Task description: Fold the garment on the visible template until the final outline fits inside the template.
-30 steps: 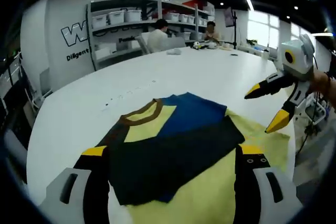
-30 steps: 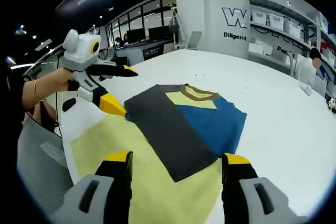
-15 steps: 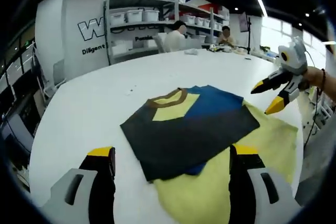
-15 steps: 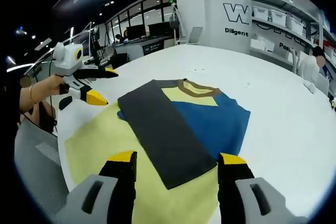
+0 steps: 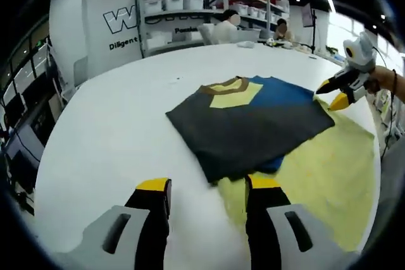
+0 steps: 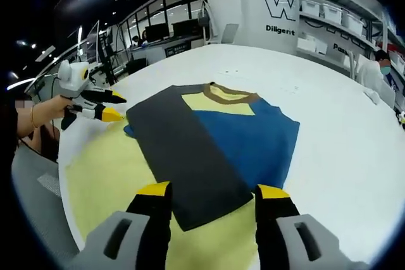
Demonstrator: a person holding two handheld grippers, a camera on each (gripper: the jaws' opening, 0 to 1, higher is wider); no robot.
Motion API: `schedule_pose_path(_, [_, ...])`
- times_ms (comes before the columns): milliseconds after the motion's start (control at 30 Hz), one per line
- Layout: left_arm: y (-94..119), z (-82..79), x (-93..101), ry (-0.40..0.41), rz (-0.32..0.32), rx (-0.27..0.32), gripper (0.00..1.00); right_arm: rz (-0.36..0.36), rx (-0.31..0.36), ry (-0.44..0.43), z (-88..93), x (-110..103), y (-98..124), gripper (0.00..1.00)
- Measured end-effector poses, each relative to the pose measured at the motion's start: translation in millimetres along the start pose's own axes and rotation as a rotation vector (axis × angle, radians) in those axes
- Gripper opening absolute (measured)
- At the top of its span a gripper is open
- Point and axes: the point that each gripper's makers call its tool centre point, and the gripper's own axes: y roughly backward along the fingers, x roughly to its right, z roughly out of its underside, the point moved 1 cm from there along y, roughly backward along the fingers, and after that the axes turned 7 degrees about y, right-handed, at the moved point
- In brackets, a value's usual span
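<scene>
A large white table (image 5: 114,124) is carrying everything, its rounded edge running along the near side in both views. On it a pale yellow template (image 5: 323,175) is lying flat near that edge, and the folded garment (image 5: 253,118) is resting partly on the template and partly on bare table. The garment is a T-shirt with a dark grey panel (image 6: 183,150) folded over a blue body (image 6: 253,137), a yellow patch and a brown collar (image 6: 231,97) facing the middle of the table.

On the far wall, large letters are reading "W" with "Diligent" beneath (image 6: 285,28); the rest is cut off. Shelving with white bins (image 5: 183,4) is standing beside it, and people are sitting at the far edge of the table (image 5: 228,26).

The left gripper (image 5: 205,188) is hovering just over the garment's near corner, jaws apart at a moderate width and holding nothing. The right gripper (image 6: 212,193) is hanging over the grey panel's near end, jaws likewise apart and empty.
</scene>
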Motion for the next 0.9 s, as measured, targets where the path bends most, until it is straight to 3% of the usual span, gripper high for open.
schedule_pose_path(500, [-12, 0.9, 7.7, -0.034, 0.06, 0.005, 0.24, 0.068, -0.094, -0.025, 20.2, 21, -11, 0.18])
schedule_pose_path(667, [-9, -3.1, 10.4, -0.117, 0.033, 0.028, 0.16, 0.082, -0.094, -0.027, 20.7, 23, -10, 0.12])
schedule_pose_path(800, [-7, -6.4, 7.8, -0.116, 0.01, 0.039, 0.09, 0.098, -0.093, -0.039, 21.3, 26, -9, 0.01])
schedule_pose_path(900, [-3, -5.1, 9.7, -0.121, -0.014, 0.051, 0.08, 0.094, -0.085, -0.052, 20.7, 24, -9, 0.0])
